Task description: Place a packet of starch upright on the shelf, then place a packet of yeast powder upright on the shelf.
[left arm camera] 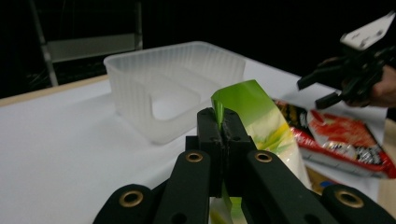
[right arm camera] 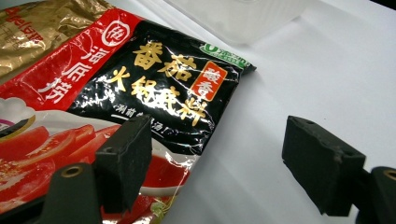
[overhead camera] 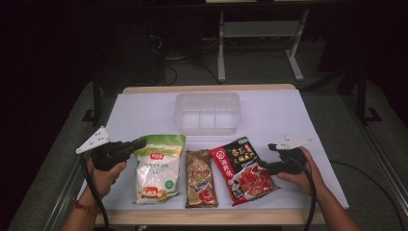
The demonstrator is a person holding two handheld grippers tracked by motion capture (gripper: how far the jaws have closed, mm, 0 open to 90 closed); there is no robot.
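Observation:
A green and white bag point(overhead camera: 158, 166) lies at the left of a row of three packets on the white table. My left gripper point(overhead camera: 140, 142) is shut on the bag's top left corner. In the left gripper view that green corner point(left arm camera: 239, 103) sticks up from between the closed jaws of my left gripper point(left arm camera: 223, 125). A brown and gold packet point(overhead camera: 200, 177) lies in the middle. A red and black packet point(overhead camera: 243, 169) lies at the right. My right gripper point(overhead camera: 266, 164) stands open beside its right edge, one jaw over the red and black packet point(right arm camera: 112, 98) and my right gripper point(right arm camera: 219, 154) holding nothing.
A clear plastic tub point(overhead camera: 208, 111) stands empty behind the packets, near the middle of the table point(overhead camera: 279, 115). In the left gripper view the tub point(left arm camera: 177, 88) is just beyond the jaws. Table legs and cables are on the dark floor behind.

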